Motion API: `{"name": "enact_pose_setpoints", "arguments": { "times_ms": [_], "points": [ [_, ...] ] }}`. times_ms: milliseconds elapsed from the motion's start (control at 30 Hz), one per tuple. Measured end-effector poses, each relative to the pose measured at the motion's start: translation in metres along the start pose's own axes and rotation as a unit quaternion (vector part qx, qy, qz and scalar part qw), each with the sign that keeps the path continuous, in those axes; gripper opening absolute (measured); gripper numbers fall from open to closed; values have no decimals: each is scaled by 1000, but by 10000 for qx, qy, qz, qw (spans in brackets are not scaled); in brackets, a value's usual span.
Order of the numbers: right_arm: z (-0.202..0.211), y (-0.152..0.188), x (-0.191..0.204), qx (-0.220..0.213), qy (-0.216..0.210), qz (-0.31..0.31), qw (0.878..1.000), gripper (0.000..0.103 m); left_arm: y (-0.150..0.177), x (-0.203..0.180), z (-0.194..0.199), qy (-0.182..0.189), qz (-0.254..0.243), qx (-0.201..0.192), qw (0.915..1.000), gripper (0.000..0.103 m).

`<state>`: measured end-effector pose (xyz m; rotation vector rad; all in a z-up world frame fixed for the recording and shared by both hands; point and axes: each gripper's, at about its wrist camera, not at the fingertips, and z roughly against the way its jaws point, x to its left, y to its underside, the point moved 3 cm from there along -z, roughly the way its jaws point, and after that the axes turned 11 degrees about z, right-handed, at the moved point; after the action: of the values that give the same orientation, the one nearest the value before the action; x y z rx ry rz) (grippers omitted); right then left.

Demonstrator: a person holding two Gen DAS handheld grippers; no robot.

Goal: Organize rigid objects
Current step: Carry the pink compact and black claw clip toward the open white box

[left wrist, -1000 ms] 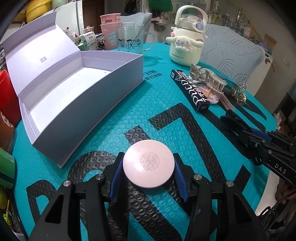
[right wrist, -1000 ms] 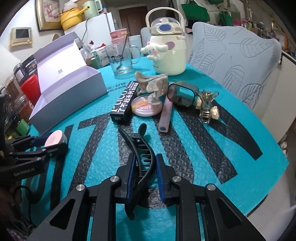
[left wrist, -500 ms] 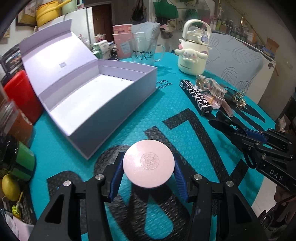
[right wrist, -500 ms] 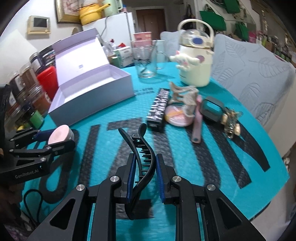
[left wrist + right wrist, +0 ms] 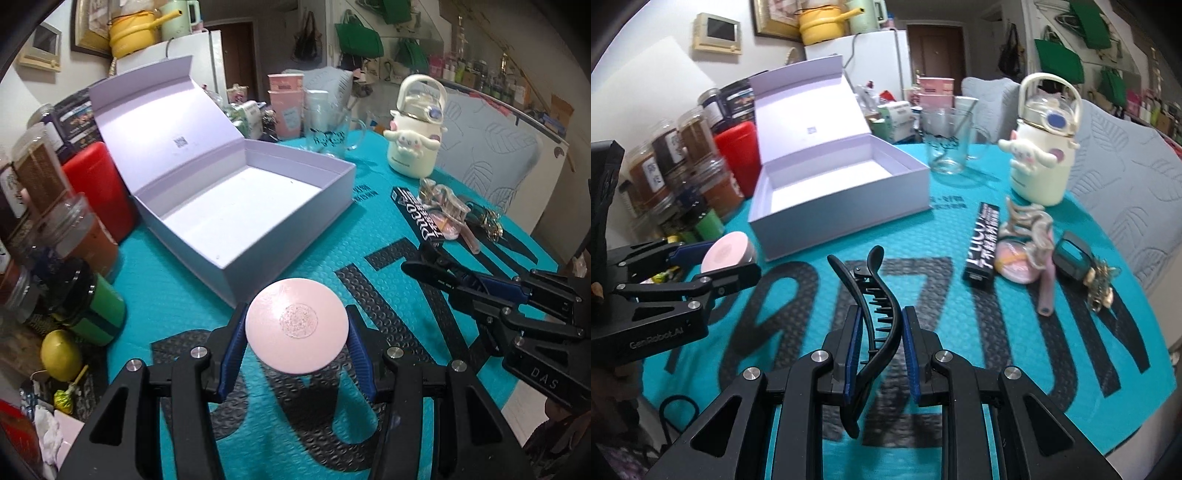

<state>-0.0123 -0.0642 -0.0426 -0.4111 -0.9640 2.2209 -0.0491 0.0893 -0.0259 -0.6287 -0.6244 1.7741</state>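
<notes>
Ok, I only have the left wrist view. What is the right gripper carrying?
Observer: A long black hair clip. The right gripper is shut on its middle, and its teeth show.
Operator: What is the dark thing past the pink stick?
Observer: A dark teal square frame, lying between the stick and a gold claw.
Operator: How does my disc look from the side?
Observer: Thick, like a round case. The disc has a pale rim under its pink top, and it is clamped in the left gripper.
</notes>
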Motion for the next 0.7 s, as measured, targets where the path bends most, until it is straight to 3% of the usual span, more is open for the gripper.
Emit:
{"name": "enact_pose_setpoints", "arguments": {
  "times_ms": [367, 700],
  "points": [
    [20, -16, 20, -250, -258, 368, 9987, 21, -8, 5, 31, -85, 38, -374, 9993, 50],
    [22, -43, 24, -403, -401, 563, 9968, 21, -30, 13, 32, -162, 90, -517, 9985, 50]
  ]
}}
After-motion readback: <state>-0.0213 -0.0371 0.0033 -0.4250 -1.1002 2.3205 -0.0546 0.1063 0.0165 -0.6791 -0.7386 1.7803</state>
